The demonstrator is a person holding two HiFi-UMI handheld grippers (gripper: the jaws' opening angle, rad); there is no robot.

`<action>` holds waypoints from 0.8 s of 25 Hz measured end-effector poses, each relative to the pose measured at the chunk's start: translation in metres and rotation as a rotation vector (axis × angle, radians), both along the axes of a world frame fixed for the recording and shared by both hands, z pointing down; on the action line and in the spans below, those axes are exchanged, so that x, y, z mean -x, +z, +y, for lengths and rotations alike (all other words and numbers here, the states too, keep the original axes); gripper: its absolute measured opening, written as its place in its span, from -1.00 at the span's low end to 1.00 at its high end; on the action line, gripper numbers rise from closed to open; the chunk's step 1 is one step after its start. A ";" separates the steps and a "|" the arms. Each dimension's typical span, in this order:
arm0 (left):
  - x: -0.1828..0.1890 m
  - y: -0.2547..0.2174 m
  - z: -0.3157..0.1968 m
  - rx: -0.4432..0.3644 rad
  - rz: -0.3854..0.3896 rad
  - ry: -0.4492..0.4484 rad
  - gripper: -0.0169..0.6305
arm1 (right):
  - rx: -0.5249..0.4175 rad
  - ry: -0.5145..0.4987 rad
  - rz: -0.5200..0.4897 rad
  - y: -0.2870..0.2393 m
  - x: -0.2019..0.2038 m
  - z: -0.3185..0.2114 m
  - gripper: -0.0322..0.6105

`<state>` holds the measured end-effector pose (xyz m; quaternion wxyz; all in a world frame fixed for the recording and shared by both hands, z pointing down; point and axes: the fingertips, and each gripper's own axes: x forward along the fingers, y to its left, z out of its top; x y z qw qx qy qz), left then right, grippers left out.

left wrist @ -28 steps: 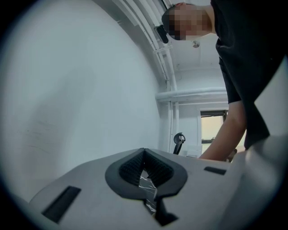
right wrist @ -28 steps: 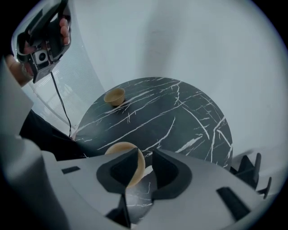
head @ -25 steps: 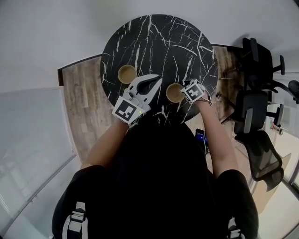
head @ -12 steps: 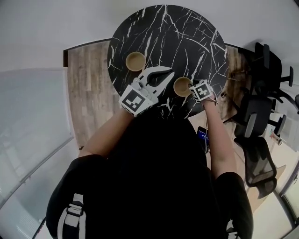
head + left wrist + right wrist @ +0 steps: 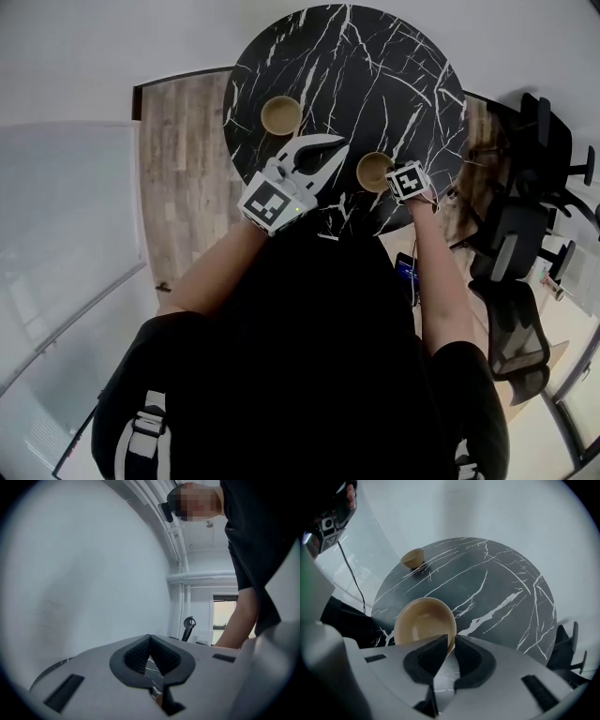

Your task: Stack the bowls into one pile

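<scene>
Two tan bowls stand apart on the round black marble table (image 5: 375,66). The far bowl (image 5: 280,114) (image 5: 413,558) is at the table's left. The near bowl (image 5: 375,172) (image 5: 423,619) is close to the front edge. My right gripper (image 5: 394,178) (image 5: 450,641) points steeply down at the near bowl's right side, its jaws closing, with the rim pinched between the pads. My left gripper (image 5: 339,147) (image 5: 150,638) hovers level between the two bowls, shut and empty, its pad tips touching.
Black office chairs (image 5: 525,234) stand right of the table, over wooden floor (image 5: 183,159). A white wall runs behind the table. The table's far half (image 5: 501,583) holds only marble veining.
The head view has shifted, so the table sits higher and further right in it. My right gripper has sunk a little onto the near bowl's rim. The left gripper has held its place.
</scene>
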<state>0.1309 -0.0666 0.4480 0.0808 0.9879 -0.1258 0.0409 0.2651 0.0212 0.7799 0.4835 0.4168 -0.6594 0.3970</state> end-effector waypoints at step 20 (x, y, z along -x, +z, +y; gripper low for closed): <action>0.010 0.003 -0.009 0.018 0.009 -0.020 -0.93 | 0.074 -0.001 -0.106 -0.018 0.016 -0.014 -0.88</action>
